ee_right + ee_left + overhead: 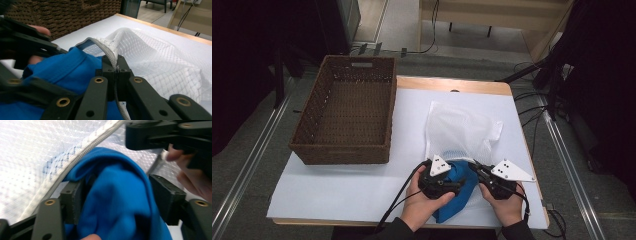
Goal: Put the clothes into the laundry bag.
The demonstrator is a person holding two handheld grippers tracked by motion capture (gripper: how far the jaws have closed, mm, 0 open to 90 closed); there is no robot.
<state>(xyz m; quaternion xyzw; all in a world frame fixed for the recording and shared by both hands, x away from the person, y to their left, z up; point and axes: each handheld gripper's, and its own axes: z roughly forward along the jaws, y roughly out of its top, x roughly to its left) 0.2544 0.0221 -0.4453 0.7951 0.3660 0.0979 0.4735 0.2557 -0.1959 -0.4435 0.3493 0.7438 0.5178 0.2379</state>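
— Where is the blue cloth (455,192) seen?
— At the near edge of the tabletop (362,180), half inside the mouth of the white mesh bag (462,131).
— And the fingers?
— The bag's zipper edge (108,51) is pinched by the right gripper (116,72). The cloth is flanked by the left gripper (117,197), its fingers parted, no squeeze seen.
— Beyond that?
— A wicker basket (309,135) is set far left.
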